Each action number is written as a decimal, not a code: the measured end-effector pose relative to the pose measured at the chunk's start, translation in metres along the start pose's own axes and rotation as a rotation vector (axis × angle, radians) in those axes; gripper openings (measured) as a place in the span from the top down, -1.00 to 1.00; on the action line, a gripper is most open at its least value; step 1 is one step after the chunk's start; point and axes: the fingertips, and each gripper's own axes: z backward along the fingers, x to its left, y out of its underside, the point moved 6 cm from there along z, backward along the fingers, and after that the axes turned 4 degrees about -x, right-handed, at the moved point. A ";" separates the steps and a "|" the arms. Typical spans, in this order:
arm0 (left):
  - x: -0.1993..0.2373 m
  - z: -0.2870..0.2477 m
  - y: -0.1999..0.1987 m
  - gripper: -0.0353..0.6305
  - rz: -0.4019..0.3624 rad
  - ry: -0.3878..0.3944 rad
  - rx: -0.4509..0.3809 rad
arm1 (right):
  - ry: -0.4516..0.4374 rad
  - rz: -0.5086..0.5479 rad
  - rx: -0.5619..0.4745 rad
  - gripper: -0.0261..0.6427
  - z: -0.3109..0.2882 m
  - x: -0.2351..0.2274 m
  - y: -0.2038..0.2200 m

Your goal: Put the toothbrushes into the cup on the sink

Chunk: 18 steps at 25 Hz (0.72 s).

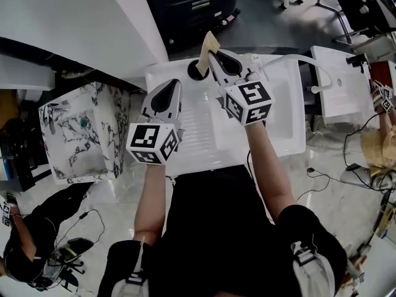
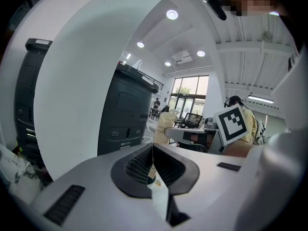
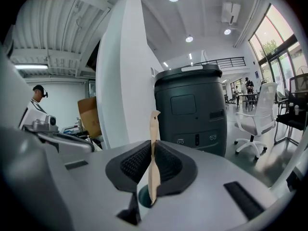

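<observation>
A tan, flat-packaged toothbrush (image 1: 209, 44) stands upright in my right gripper (image 1: 211, 58), which is shut on it. Its lower end hangs just over the dark cup (image 1: 197, 70) at the back edge of the white sink (image 1: 291, 104). In the right gripper view the toothbrush (image 3: 153, 153) is pinched between the pads, with the cup's opening (image 3: 143, 198) showing right below it. My left gripper (image 1: 174, 84) hovers over the sink's left part, short of the cup. Its jaws (image 2: 153, 150) are shut and I see nothing between them. The toothbrush (image 2: 163, 124) shows beyond them.
A marbled cabinet (image 1: 83, 132) stands left of the sink. A second white basin (image 1: 340, 85) and a white faucet (image 1: 306, 59) are to the right. A dark machine (image 1: 192, 5) and a white pillar (image 1: 93, 17) stand behind. Cables lie on the floor at right.
</observation>
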 end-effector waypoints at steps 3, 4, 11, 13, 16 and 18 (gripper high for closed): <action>-0.001 -0.003 0.002 0.85 0.004 -0.002 0.009 | -0.002 -0.017 0.021 0.79 -0.004 -0.005 0.009; -0.001 -0.004 0.003 0.85 0.005 -0.002 0.012 | -0.001 -0.021 0.029 0.79 -0.005 -0.006 0.012; 0.002 -0.006 0.006 0.85 0.010 -0.005 0.020 | 0.005 -0.047 0.077 0.79 -0.009 -0.009 0.033; 0.002 -0.006 0.007 0.85 0.010 -0.005 0.021 | 0.009 -0.049 0.089 0.79 -0.009 -0.009 0.038; 0.001 -0.007 0.007 0.85 0.011 -0.004 0.023 | 0.012 -0.052 0.105 0.79 -0.009 -0.011 0.045; 0.000 -0.008 0.007 0.85 0.011 -0.001 0.023 | 0.015 -0.054 0.115 0.79 -0.009 -0.012 0.048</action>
